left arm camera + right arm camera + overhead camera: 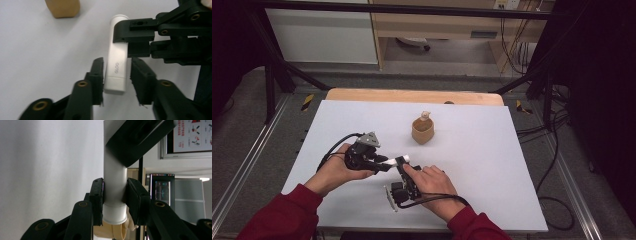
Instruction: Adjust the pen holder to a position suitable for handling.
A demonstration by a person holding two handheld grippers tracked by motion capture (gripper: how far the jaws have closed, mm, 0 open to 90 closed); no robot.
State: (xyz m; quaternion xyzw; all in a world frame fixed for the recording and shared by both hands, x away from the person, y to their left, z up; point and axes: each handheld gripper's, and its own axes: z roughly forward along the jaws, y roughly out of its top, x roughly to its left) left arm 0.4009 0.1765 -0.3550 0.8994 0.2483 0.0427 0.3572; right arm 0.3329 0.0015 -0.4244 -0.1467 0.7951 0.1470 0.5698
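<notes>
The right gripper (115, 200) is seen clamped on a white glue stick tube (114, 192), its two black pads pressed against the tube's round body just above the seam of the end cap. In the left gripper view, the left gripper (117, 77) stands with its jaws set narrowly about the other, squarer end of the same tube (117, 67): a gap is visible between the far pad and the tube, while the near pad lies just beside it, and whether that pad touches cannot be told. No firm grip by the left gripper is shown. In that view the jaws of the right gripper (135, 37) are seen crossing the tube nearer its round end. In the high view the tube (403, 160) is held low over the white table sheet (492, 165), between the left gripper (384, 164) and the right gripper (404, 170), near the person's edge of the table. Each gripper is carried by a hand in a dark red sleeve. Farther out, near the middle of the sheet and well apart from the hands, a small tan cup (423, 130) stands upright with a pale object inside it.
</notes>
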